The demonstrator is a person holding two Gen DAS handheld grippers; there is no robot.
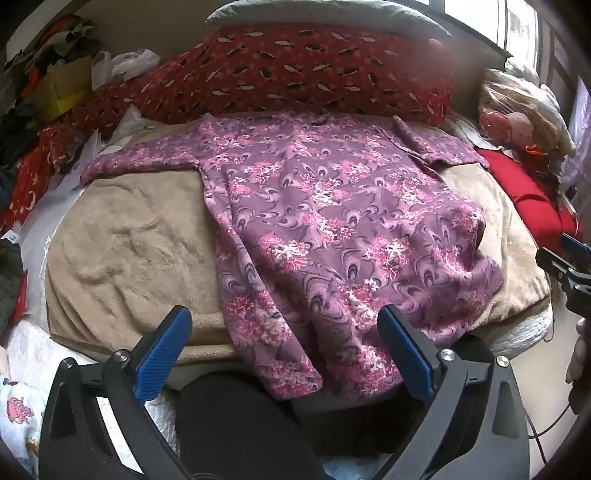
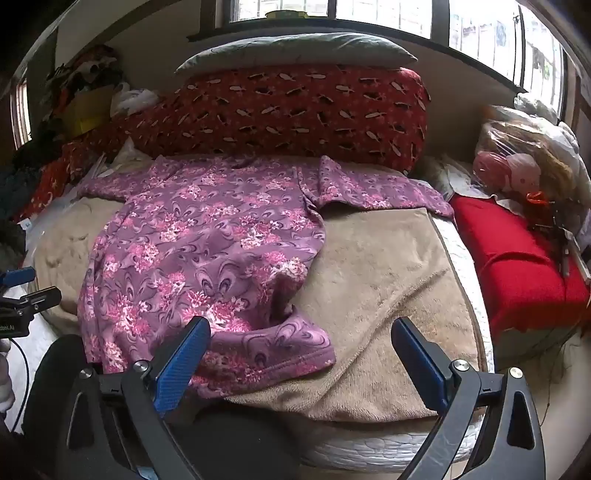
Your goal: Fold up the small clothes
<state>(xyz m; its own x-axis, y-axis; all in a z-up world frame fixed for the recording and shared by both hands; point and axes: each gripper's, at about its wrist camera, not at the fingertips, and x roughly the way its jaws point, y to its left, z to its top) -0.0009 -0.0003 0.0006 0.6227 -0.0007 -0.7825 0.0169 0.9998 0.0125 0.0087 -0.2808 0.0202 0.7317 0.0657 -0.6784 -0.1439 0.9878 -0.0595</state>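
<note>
Left tongs (image 1: 282,354): spread wide, nothing between the blue pads; they hang over the near edge of the bed, above the hem of the garment.
Right tongs (image 2: 301,356): also spread wide and holding nothing; poised over the near edge of the bed, the left pad above the garment's lower right corner, the right pad above bare blanket.
Garment: purple floral top (image 1: 332,221) lies flat on the blanket, sleeves out toward the left and right edges, neckline toward the far edge, hem hanging a little over the near edge; its lower right corner is turned over.
Surface: a beige fleece blanket (image 2: 388,266) covers the bed; a white quilted mattress edge (image 2: 373,450) shows beneath it at the near side.
Far edge: a long red patterned pillow (image 1: 314,70) lies across, with a grey pillow (image 2: 295,48) on top of it.
Right of the bed: a red cloth-covered block (image 2: 517,266) and plastic-wrapped bundles (image 2: 517,155).
Left of the bed: piled clothes and a yellow box (image 1: 61,88).
Room: windows (image 2: 369,11) run along the wall behind the pillows, letting in daylight.
</note>
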